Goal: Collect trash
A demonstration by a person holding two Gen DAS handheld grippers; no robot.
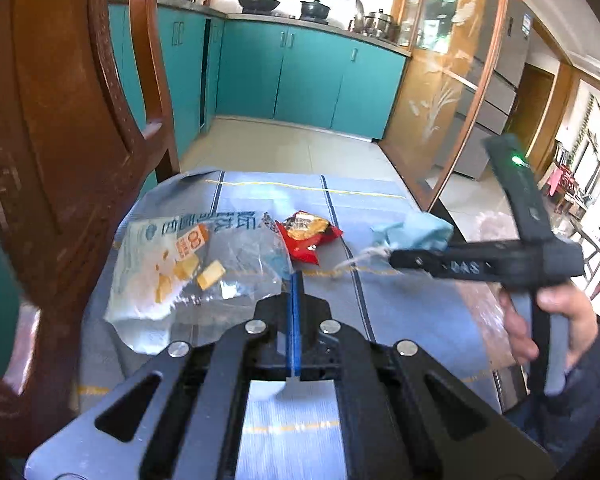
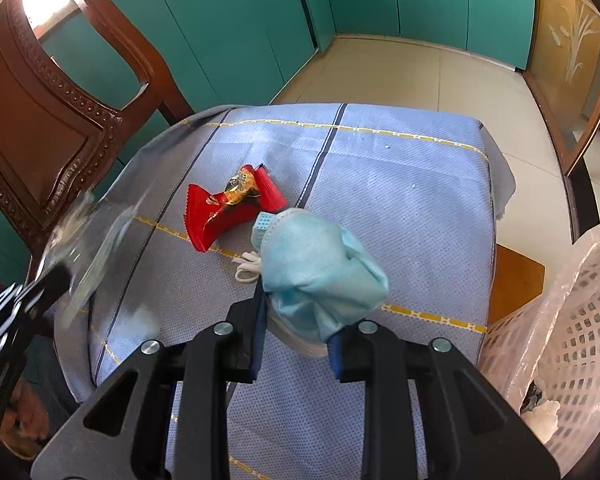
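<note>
Beside blue tablecloth (image 2: pixel 380 184), lined white basket (image 2: pixel 580 340), contents unclear.

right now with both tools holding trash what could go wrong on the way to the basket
The left tool pinches only the edge of the clear plastic bag, so it could slip free or spill the yellow pieces inside. The face mask in the right tool trails its ear loops near the red wrapper, which they might snag or drag.
</note>
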